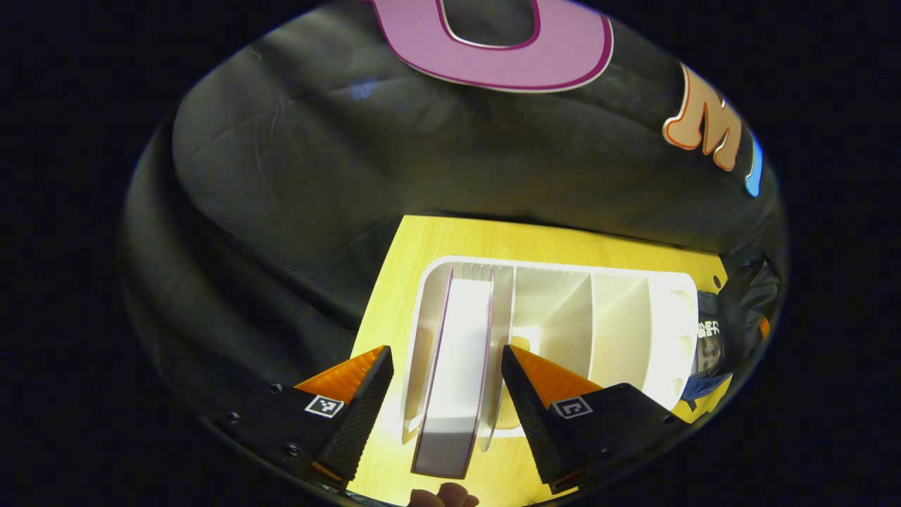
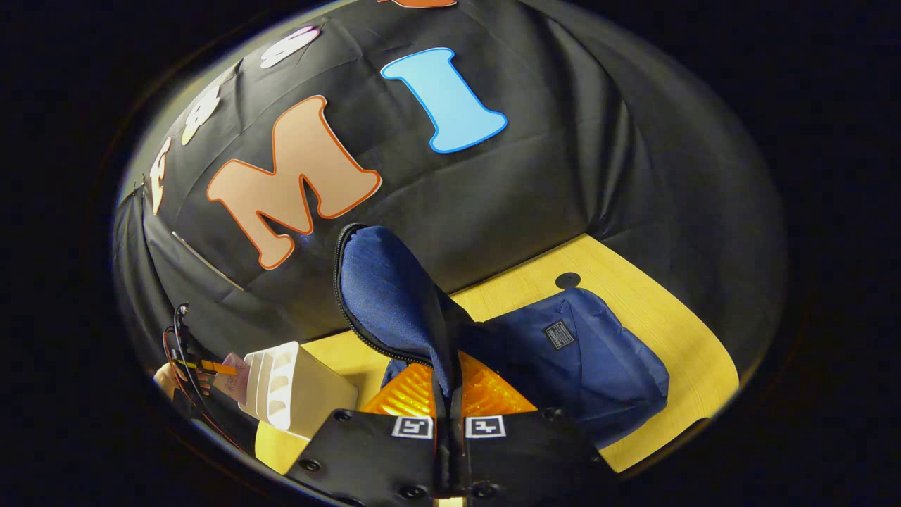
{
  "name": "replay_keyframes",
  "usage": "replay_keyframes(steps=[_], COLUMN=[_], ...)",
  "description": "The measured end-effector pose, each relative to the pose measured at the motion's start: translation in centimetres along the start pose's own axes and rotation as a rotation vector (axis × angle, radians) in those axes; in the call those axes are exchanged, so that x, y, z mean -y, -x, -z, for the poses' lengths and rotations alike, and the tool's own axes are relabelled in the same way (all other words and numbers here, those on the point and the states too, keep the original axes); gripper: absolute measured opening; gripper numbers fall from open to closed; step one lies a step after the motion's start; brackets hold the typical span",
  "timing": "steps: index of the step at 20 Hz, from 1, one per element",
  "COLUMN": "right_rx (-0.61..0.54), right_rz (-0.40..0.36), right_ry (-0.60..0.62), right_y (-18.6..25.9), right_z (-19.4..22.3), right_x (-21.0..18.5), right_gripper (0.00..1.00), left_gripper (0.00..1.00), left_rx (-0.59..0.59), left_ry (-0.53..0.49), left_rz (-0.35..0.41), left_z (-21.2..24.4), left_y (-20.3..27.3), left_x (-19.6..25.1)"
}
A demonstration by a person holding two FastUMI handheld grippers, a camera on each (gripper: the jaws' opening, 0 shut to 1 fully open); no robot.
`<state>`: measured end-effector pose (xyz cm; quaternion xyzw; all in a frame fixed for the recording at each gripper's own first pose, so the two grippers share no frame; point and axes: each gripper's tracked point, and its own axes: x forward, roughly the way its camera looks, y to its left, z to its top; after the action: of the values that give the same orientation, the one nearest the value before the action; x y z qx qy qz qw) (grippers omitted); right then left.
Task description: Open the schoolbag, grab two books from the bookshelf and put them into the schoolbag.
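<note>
Left gripper [image 1: 443,394] jaws spread wide either side of book [image 1: 454,366] in white bookshelf [image 1: 633,317], not touching. Right gripper [image 2: 448,394] clamped tight on schoolbag [image 2: 577,359] flap [image 2: 383,289], holding it up off desk [image 2: 669,331].

Both views near; sharing the bookshelf [image 1: 563,317].

Black cloth wall [image 2: 563,183] behind, creased and draped, faint sheen. Yellow wood-grain tabletop [image 1: 549,243] meets cloth at rear edge; small dark round spot [image 2: 567,280] on table near far edge.
</note>
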<state>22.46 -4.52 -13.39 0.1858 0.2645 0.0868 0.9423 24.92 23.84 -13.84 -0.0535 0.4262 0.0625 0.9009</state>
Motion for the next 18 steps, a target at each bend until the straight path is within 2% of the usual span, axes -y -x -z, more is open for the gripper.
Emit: replay_keyframes(steps=[2,7,9,12,13,14,16,17,18], right_rx=[0.0,-0.003,-0.002,-0.001,-0.001,0.0,0.0,0.0,0.001], right_rz=[0.002,0.006,0.007,0.009,0.01,0.011,0.012,0.012,0.012], right_ry=[-0.002,-0.003,-0.005,-0.015,-0.017,-0.019,-0.018,-0.016,-0.016], right_y=[0.0,0.0,0.0,0.0,-0.1,0.0,0.0,0.0,0.0], right_z=[0.0,-0.1,-0.1,-0.1,-0.1,-0.1,-0.1,-0.1,-0.1], right_x=[0.0,0.0,0.0,0.0,0.0,0.0,0.1,0.1,0.1], right_gripper=[0.02,0.03,0.02,0.03,0.05,0.05,0.02,0.05,0.03], left_gripper=[0.9,0.85,0.8,0.67,0.54,0.42,0.39,0.38,0.37], left_rx=[-0.037,-0.127,-0.163,-0.212,-0.223,-0.232,-0.234,-0.237,-0.237], left_ry=[-0.002,-0.025,-0.041,-0.078,-0.066,-0.062,-0.069,-0.066,-0.064], left_rz=[0.01,-0.004,-0.013,-0.012,0.022,0.011,0.004,-0.001,-0.002], left_z=[0.7,2.1,2.6,2.7,2.4,2.4,3.0,3.0,2.8], left_y=[-0.7,-1.7,-1.8,-2.1,-1.5,-1.5,-1.8,-1.7,-1.7], left_x=[0.3,-0.2,-0.5,-1.2,-0.5,-0.3,0.3,0.4,0.4])
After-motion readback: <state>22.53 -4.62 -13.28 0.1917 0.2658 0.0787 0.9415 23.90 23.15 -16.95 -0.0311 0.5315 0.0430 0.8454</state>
